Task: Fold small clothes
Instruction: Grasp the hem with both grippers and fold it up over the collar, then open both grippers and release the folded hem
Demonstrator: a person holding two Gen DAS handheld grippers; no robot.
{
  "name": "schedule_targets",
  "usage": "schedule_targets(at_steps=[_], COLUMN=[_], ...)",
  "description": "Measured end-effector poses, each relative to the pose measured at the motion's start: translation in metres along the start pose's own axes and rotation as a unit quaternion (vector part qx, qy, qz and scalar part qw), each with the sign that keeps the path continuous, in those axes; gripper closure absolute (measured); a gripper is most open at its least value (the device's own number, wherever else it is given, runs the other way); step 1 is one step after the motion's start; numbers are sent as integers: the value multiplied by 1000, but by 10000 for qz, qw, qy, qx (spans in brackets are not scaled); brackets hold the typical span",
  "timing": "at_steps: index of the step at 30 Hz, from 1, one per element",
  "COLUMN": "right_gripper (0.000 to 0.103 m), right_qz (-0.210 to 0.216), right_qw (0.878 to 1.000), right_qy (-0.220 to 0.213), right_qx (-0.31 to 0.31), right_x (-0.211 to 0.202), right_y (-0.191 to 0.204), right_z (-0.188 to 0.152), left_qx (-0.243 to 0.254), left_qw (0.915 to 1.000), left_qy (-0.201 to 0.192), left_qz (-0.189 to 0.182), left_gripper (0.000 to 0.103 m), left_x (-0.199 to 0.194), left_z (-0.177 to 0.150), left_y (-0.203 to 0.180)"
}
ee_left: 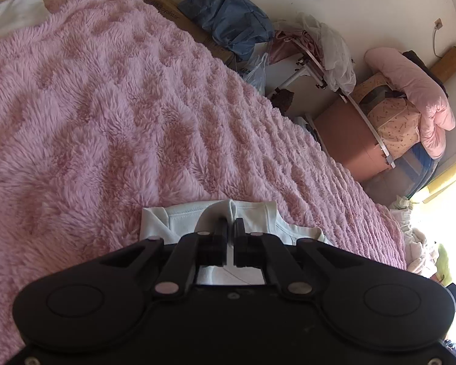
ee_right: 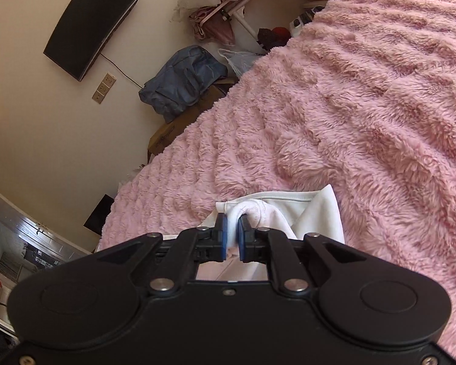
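Note:
A small white garment (ee_left: 252,216) lies on the pink fluffy blanket (ee_left: 106,106) right in front of both grippers. My left gripper (ee_left: 231,223) is shut on a fold of the white garment near its stitched hem. In the right wrist view the same white garment (ee_right: 313,210) is bunched up, and my right gripper (ee_right: 232,220), with blue pads, is shut on a rolled edge of it. Both grippers hold the cloth low over the blanket (ee_right: 349,106). Most of the garment is hidden under the gripper bodies.
Past the bed edge stand a blue bag (ee_left: 228,15) on a cardboard box (ee_left: 173,9), a folding rack with clothes (ee_left: 313,48), a brown box (ee_left: 349,140) and a pink quilt (ee_left: 416,97). A black TV (ee_right: 91,24) hangs on the wall.

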State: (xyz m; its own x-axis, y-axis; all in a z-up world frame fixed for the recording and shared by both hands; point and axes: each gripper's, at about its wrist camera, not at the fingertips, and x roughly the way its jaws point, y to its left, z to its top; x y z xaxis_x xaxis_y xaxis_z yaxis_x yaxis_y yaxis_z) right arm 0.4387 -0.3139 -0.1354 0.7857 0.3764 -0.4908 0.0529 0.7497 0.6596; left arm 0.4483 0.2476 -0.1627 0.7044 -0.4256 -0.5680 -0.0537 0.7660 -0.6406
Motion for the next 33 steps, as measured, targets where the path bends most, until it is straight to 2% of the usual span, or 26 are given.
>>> schedule_targets(at_steps=[4, 9, 10, 13, 14, 15, 18, 20, 22, 24, 27, 29, 31, 33], right_gripper=[94, 94, 94, 94, 92, 90, 80, 61, 59, 59, 59, 61, 62, 62], right_qz=[-132, -415, -466, -680, -728, -754, -769, -846, -1035, -1067, -450, -43, 213, 366], right_qw=[9999, 9989, 9986, 9976, 9972, 9969, 9968, 9957, 9910, 9801, 9537, 9150, 8723, 8448], right_qy=[27, 96, 124, 136, 168, 217, 208, 150, 37, 5, 279, 647, 944, 1266], right_qx=[91, 219, 224, 79, 21, -5, -113, -343, -851, -1675, -2960, -3983, -4793, -5187], right_x=[33, 61, 67, 83, 88, 91, 91, 85, 79, 77, 79, 89, 102, 116], right_y=[-8, -19, -22, -26, -26, -27, -26, -17, -1, 26, 70, 102, 126, 141], right_z=[7, 8, 7, 3, 1, 0, 0, 2, 2, 0, -16, -37, -59, -72], left_qx=[-60, 53, 81, 63, 83, 218, 743, 1098, 1400, 1646, 1885, 2021, 1982, 1942], left_qw=[9999, 9986, 9982, 9976, 9975, 9969, 9937, 9910, 9878, 9851, 9811, 9780, 9788, 9793], left_qy=[36, 211, 203, 61, -16, -99, -219, -234, -200, -86, 149, 211, 294, 350], left_qz=[122, 483, 562, 687, 703, 752, 811, 725, 657, 484, 411, 472, 424, 457], left_gripper=[103, 102, 101, 89, 77, 73, 71, 68, 66, 65, 65, 65, 65, 65], left_x=[26, 58, 63, 66, 64, 60, 40, 25, 14, 4, 2, 2, 5, 9], left_z=[7, 5, 4, 3, 4, 5, 7, 6, 1, -7, -17, -26, -31, -35], left_y=[15, 27, 29, 32, 32, 29, 18, 10, 3, -2, -4, -3, 3, 9])
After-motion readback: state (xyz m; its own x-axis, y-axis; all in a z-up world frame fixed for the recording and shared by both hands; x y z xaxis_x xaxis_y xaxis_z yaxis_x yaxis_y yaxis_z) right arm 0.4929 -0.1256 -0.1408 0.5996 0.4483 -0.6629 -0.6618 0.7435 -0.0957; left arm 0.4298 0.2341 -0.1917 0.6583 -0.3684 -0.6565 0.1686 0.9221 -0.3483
